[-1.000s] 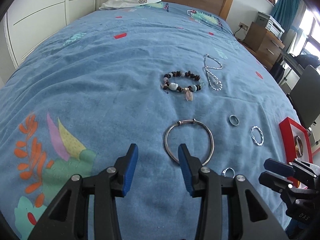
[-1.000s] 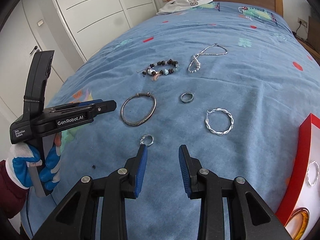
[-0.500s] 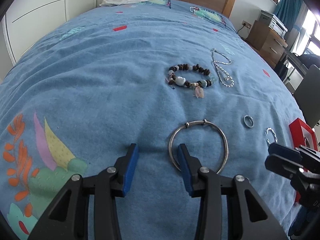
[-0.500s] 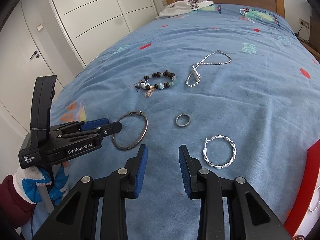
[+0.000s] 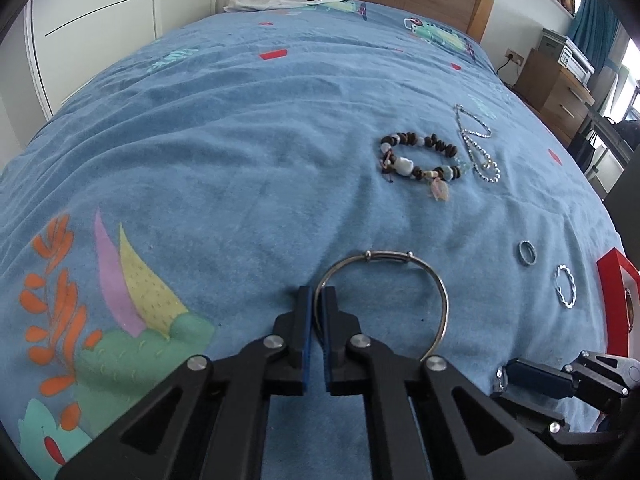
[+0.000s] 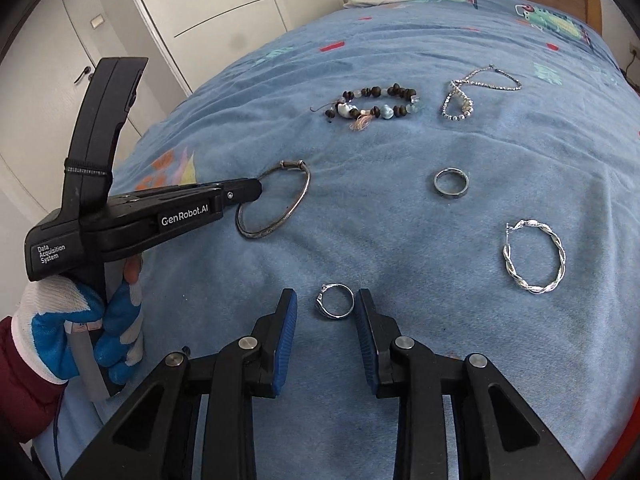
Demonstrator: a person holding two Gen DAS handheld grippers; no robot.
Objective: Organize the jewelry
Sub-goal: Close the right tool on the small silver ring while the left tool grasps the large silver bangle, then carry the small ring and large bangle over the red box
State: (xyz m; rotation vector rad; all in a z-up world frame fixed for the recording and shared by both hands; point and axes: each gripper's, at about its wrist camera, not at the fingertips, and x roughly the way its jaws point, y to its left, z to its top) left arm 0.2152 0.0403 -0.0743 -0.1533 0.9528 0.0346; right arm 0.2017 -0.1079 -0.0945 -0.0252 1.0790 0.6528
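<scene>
left tool [image 5: 315,304] clamped on bangle [image 5: 400,264] rim, 6 o'clock on bed [image 5: 240,152] | right tool [image 6: 326,312] closing round small ring [image 6: 335,300], not pinching yet | risk: thin rim twists out (tiny bite), ring squirts off pads into soft blanket

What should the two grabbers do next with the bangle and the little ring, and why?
Probably finish the right gripper's pinch: the small ring lies between its closing jaws, pads not yet touching it. The left gripper is already shut on the silver bangle, so both could then lift toward the red box.
</scene>
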